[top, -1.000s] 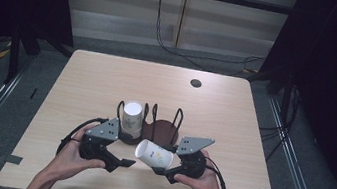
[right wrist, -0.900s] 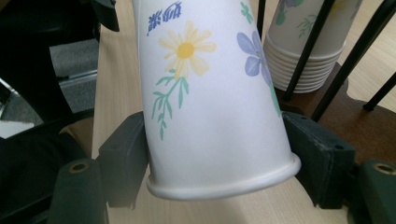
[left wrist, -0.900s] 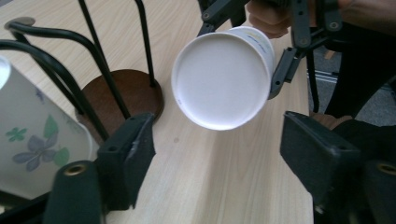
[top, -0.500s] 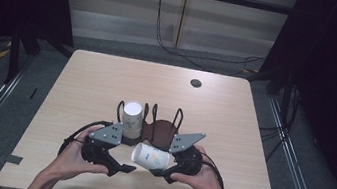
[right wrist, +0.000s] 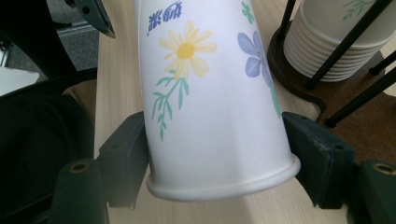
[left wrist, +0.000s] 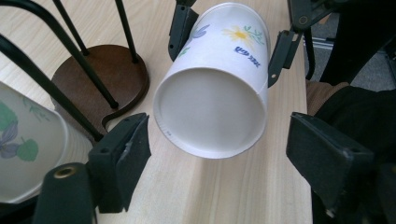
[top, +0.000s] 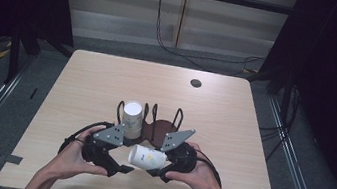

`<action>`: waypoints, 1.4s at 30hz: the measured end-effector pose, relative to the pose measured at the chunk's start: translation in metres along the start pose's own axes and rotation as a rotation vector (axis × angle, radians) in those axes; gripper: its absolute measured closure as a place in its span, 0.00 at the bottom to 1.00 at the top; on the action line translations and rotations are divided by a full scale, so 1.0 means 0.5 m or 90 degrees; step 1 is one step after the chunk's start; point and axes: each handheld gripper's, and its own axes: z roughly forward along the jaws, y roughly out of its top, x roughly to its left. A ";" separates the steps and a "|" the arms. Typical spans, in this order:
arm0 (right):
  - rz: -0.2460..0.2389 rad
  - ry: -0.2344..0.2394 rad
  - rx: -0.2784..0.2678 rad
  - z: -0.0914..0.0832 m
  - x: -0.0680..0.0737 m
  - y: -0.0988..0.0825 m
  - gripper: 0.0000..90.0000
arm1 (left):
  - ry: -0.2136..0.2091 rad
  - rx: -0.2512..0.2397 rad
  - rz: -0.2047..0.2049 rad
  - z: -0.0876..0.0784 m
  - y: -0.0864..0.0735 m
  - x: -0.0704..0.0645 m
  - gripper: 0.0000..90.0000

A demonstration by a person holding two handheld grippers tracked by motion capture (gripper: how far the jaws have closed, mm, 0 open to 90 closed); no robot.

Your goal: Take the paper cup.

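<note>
A white paper cup point(top: 147, 157) printed with flowers lies level above the table's near edge. My right gripper point(right wrist: 215, 126) is shut on the paper cup point(right wrist: 210, 93) just above its rim, with both pads pressing its wall. In the left gripper view the cup's base point(left wrist: 212, 109) faces me. My left gripper point(left wrist: 219, 128) has just been opening its jaws, and they stand apart on either side of that base without touching it. In the high view my left gripper point(top: 118, 165) is left of the cup and my right gripper point(top: 158, 164) is at its right end.
A black wire rack on a brown base point(top: 164, 129) stands just behind the grippers. A stack of cups point(top: 132, 117) sits upside down in its left slot. A small dark round cap point(top: 196, 83) lies far back on the wooden table point(top: 233, 124).
Both hands and the cup have shifted slightly toward the table's near edge. The rack and the stack of cups have not moved.
</note>
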 end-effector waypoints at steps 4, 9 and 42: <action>-0.001 0.000 0.018 -0.001 0.000 0.004 0.30 | 0.007 0.007 0.004 -0.001 -0.001 0.001 0.23; -0.011 0.011 0.062 0.002 0.001 0.015 0.30 | 0.013 0.011 0.003 0.005 0.002 -0.002 0.23; -0.041 0.039 0.150 0.029 0.014 0.038 0.30 | -0.061 0.087 -0.005 0.055 0.011 -0.005 0.36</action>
